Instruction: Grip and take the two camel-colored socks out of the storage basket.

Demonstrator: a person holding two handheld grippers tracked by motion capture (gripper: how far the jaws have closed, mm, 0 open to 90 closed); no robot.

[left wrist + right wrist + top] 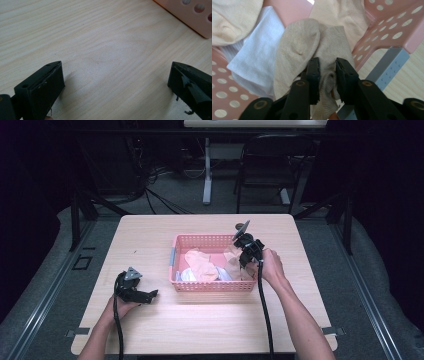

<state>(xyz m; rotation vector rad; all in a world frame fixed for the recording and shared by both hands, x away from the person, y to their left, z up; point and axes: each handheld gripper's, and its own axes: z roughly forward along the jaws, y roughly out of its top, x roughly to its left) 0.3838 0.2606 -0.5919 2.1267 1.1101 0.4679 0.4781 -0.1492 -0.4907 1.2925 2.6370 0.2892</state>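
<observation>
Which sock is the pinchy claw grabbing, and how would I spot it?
Find the pink basket in the middle of the wooden table, then look at its right end, where the right gripper reaches in. The beige sock bunched between its jaws is the one: greyer and coarser-knit than the white cloth beside it.

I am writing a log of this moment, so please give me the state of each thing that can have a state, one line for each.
left gripper: open, jaws wide apart, low over the bare table, holding nothing.
right gripper: shut on the beige sock, over the basket.
beige sock: bunched, pinched between the jaws.
pink basket: upright, holds socks.
white sock: lying loose in the basket.
</observation>
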